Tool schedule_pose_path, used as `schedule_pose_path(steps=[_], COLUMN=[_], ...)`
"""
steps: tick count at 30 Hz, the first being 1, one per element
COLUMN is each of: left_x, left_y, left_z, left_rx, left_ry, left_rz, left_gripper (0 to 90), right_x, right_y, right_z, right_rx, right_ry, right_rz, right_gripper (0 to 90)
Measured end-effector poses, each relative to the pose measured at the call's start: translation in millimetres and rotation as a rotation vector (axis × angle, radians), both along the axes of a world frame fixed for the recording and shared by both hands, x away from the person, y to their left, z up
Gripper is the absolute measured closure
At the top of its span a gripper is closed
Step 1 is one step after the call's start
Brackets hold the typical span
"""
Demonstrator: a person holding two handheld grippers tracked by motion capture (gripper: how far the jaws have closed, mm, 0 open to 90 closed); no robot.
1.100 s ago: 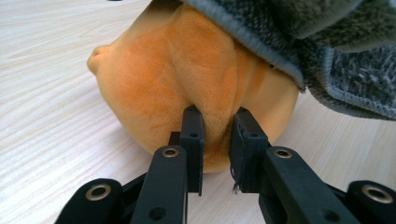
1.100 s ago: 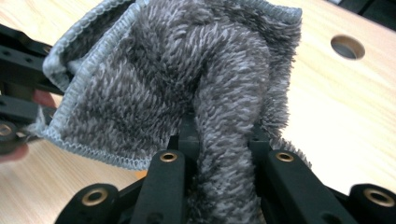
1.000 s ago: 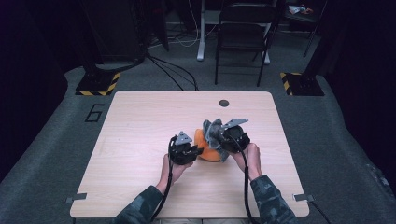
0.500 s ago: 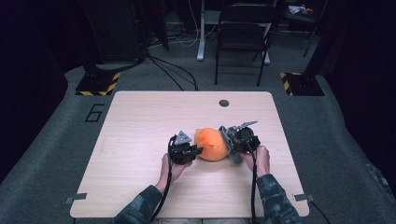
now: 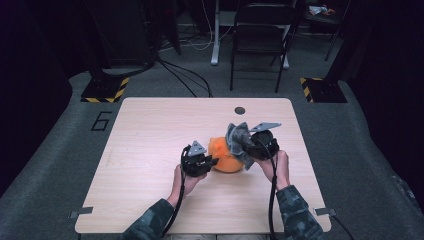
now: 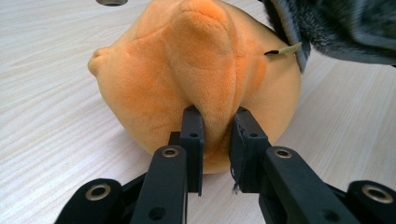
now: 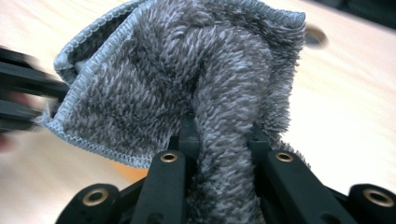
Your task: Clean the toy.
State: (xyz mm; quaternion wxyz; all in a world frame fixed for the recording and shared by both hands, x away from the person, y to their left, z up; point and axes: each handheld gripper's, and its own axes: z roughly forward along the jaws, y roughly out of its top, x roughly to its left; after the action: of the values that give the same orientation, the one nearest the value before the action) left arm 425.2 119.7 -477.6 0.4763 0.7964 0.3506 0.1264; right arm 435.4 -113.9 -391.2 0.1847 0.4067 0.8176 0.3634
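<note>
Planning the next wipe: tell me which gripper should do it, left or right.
Right, probably. The right gripper is shut on the grey cloth, which sits against the orange plush toy. The left gripper is busy: its jaws pinch a fold of the toy, steadying it on the table.

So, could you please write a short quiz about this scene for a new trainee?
1. True or false: the left gripper pinches a fold of the orange plush toy.
2. What does the right gripper hold? A) a grey cloth B) a sponge C) nothing
3. Fill in: the toy rests on the wooden ____.

Key
1. True; its jaws press a ridge of the plush.
2. A; the grey cloth is bunched between its jaws, and in the high view it lies against the toy's right side.
3. Table.
</note>
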Motion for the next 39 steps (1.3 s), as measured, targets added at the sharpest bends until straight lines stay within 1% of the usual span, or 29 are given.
schedule_pose_path(steps=[2, 3, 4, 5, 6, 7, 8, 9, 12, 14, 19, 21, 22, 23, 24, 27, 29, 32, 39], left_x=[-1.6, -2.0, -2.3, -2.3, -1.8, -1.1, -0.5, -0.2, 0.0, 0.4, 1.3, 1.5, 1.5, 1.8, 1.4, 1.8, 1.8, 1.8, 2.2], left_y=[-1.8, -2.2, -2.3, -2.4, -1.7, -0.8, -0.1, 0.1, -0.1, 0.2, 1.1, 1.3, 1.2, 1.4, 1.0, 1.3, 1.3, 1.4, 1.9], left_z=[0.4, 0.7, 0.9, 0.5, 0.3, -0.3, -1.0, -1.3, -1.3, -1.3, -1.8, -1.9, -2.0, -2.1, -2.3, -2.4, -2.8, -2.9, -2.9], left_rx=[0.002, 0.007, 0.011, 0.012, 0.013, 0.019, 0.017, 0.011, 0.013, 0.012, 0.010, 0.010, 0.009, 0.010, 0.003, 0.005, 0.000, -0.001, -0.004], left_ry=[-0.001, -0.005, -0.003, -0.009, -0.002, -0.005, -0.004, 0.000, -0.002, 0.001, 0.003, 0.004, 0.003, 0.002, 0.011, 0.012, 0.011, 0.012, 0.015], left_rz=[-0.004, -0.007, -0.009, -0.004, -0.007, -0.007, -0.007, -0.005, -0.004, -0.004, -0.005, -0.005, -0.003, -0.003, 0.000, 0.000, 0.005, 0.004, 0.002], left_gripper=[76.8, 76.8, 76.8, 76.8, 76.8, 76.8, 76.8, 76.8, 76.8, 76.8, 76.8, 76.8, 76.8, 76.8, 76.8, 76.8, 76.8, 76.8, 76.8], right_x=[-5.0, -6.2, -5.6, -4.8, -2.5, -0.4, 2.1, 3.7, 7.2, 8.8, 14.6, 18.2, 19.5, 20.7, 21.9, 24.8, 26.2, 29.0, 34.9], right_y=[12.4, 18.2, 22.7, 26.4, 27.9, 27.8, 25.8, 23.8, 16.9, 12.3, 0.3, -6.0, -8.1, -9.5, -10.8, -13.4, -14.7, -18.0, -24.4], right_z=[1.7, 0.5, -2.2, -6.0, -10.4, -14.6, -17.7, -19.6, -22.1, -25.4, -35.5, -42.9, -45.4, -47.9, -50.1, -55.3, -58.4, -63.1, -79.3], right_rx=[-0.009, -0.015, -0.034, -0.054, -0.077, -0.090, -0.083, -0.073, -0.079, -0.091, -0.127, -0.117, -0.120, -0.117, -0.117, -0.127, -0.132, -0.128, -0.159], right_ry=[-0.017, -0.018, -0.015, -0.013, -0.015, -0.008, 0.003, 0.015, 0.033, 0.042, 0.076, 0.099, 0.108, 0.118, 0.124, 0.131, 0.147, 0.159, 0.207], right_rz=[0.038, 0.047, 0.061, 0.057, 0.056, 0.049, 0.046, 0.031, 0.016, -0.006, -0.040, -0.057, -0.064, -0.071, -0.076, -0.084, -0.095, -0.103, -0.135], right_gripper=[75.5, 75.5, 75.5, 75.5, 75.5, 75.5, 75.4, 75.4, 75.4, 75.4, 75.5, 75.5, 75.5, 75.4, 75.5, 75.5, 75.4, 75.4, 75.4])
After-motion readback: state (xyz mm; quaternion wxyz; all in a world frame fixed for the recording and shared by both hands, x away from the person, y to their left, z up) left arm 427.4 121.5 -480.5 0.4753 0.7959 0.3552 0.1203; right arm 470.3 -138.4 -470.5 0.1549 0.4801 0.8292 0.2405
